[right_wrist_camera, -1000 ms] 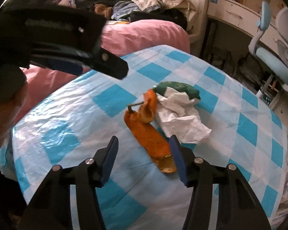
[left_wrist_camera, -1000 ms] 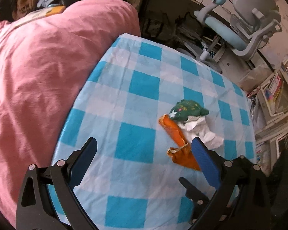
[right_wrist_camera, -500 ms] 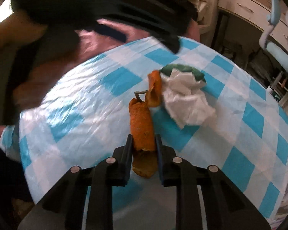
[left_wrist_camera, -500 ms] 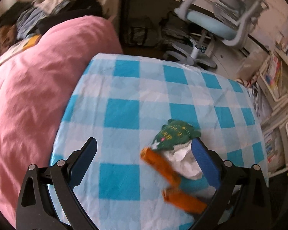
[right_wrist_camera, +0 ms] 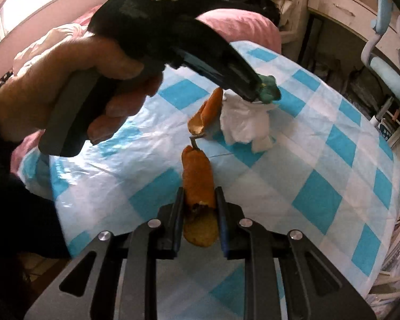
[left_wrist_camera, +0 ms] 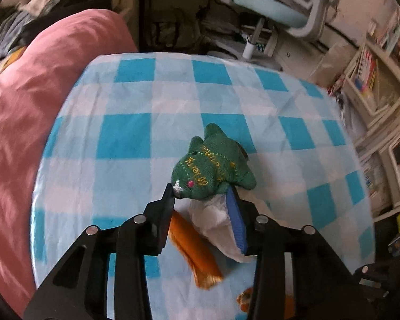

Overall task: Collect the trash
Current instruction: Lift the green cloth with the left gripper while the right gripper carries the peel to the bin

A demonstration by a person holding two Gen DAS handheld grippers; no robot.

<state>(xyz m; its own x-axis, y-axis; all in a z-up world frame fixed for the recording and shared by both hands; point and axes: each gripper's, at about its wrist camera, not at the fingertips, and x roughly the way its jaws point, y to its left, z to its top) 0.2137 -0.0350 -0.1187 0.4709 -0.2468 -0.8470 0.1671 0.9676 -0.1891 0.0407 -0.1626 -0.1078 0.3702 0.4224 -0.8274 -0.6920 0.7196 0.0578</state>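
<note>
An orange peel (right_wrist_camera: 198, 184), a crumpled white tissue (right_wrist_camera: 246, 125) and a green plush toy (left_wrist_camera: 213, 168) lie together on the blue-checked tablecloth (left_wrist_camera: 125, 136). My left gripper (left_wrist_camera: 201, 198) points down at the toy's near end. Its jaws are closing, with the toy's snout and the tissue's (left_wrist_camera: 213, 216) top between the pads, which touch the toy. From the right wrist, that left gripper (right_wrist_camera: 256, 94), held by a hand (right_wrist_camera: 66, 80), meets the toy (right_wrist_camera: 270, 93). My right gripper (right_wrist_camera: 200, 205) is shut on the peel's near strip. The peel's other strip (right_wrist_camera: 208, 109) lies beside the tissue.
A pink duvet (left_wrist_camera: 26, 112) borders the table's left side. Beyond the far edge stand a light-blue office chair (left_wrist_camera: 269, 5) and dark clutter under a desk. Shelves with books (left_wrist_camera: 373, 80) are at the right.
The left gripper swung over to the toy, and its wide jaws drew in around it. The right gripper closed on the peel, which has since slid nearer, away from the tissue.
</note>
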